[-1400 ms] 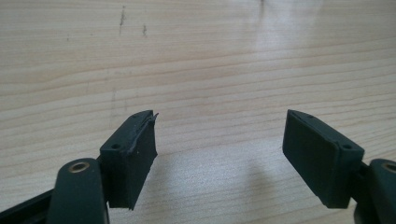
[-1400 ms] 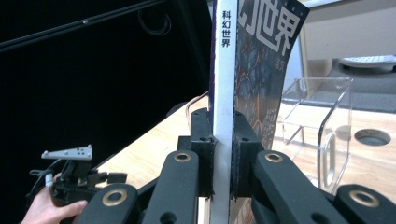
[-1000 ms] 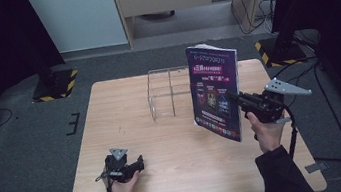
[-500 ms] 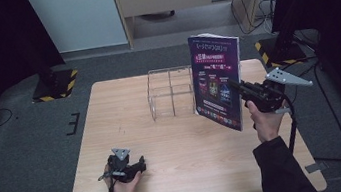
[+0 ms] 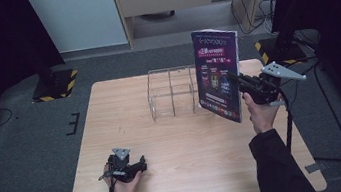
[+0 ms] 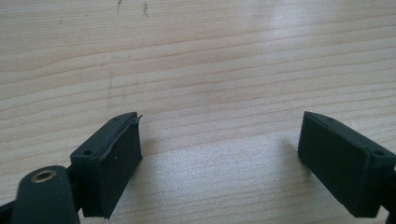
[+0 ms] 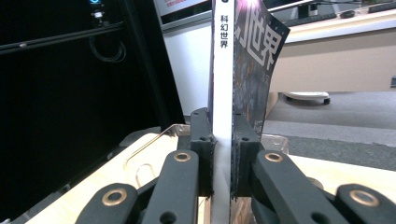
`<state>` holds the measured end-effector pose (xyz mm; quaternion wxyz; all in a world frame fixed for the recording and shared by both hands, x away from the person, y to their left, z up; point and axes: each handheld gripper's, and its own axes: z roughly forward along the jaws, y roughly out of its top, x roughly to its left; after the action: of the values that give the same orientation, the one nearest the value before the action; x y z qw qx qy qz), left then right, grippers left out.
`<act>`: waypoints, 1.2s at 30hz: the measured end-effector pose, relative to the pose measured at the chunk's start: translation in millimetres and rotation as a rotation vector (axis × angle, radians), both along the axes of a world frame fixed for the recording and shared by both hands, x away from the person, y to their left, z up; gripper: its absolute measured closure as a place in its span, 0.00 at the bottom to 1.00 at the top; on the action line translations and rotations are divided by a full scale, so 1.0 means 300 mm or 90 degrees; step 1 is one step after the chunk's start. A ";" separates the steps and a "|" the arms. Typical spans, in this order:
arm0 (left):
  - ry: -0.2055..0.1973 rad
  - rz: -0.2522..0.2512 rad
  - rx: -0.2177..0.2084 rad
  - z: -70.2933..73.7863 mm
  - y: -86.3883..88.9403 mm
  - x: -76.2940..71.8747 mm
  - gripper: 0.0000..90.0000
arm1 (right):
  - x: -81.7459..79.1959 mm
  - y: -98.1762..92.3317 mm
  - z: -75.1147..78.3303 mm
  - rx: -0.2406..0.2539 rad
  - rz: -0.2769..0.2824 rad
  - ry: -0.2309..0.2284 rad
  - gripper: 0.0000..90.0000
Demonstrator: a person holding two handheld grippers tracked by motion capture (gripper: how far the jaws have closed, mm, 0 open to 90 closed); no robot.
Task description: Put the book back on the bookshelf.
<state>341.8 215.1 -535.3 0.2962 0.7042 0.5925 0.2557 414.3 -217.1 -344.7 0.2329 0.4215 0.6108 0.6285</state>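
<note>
Our right gripper (image 5: 235,79) clamps a magazine (image 5: 218,74) by its spine and holds it upright above the table's (image 5: 175,146) far right part, its lower edge clear of the wood, just right of the clear acrylic rack (image 5: 172,91). The spine reads 科幻世界. Our left gripper (image 5: 140,162) rests near the front edge, jaws wide and just opened further, bare wood between them.

Counting one magazine (image 5: 218,74), standing upright; one clear wire rack (image 5: 172,92) with three compartments; one wooden table (image 5: 190,143); two handheld grippers, left gripper (image 5: 127,166) and right gripper (image 5: 237,79); two yellow-and-black striped stand bases (image 5: 54,85) sitting on the floor.
</note>
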 end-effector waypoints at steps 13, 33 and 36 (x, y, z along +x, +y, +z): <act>0.001 -0.003 0.001 0.000 -0.001 0.001 0.13 | 0.089 0.020 -0.058 -0.011 -0.028 0.024 0.92; 0.002 -0.004 0.001 0.000 -0.001 0.002 0.12 | 0.168 0.084 -0.129 -0.016 -0.045 0.024 0.92; 0.002 -0.004 0.001 -0.001 -0.001 0.002 0.12 | 0.178 0.096 -0.141 -0.020 -0.045 0.026 0.92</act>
<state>342.2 214.8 -535.4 0.2958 0.7065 0.5906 0.2542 467.6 -188.5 -387.0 0.2492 0.4518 0.6097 0.6016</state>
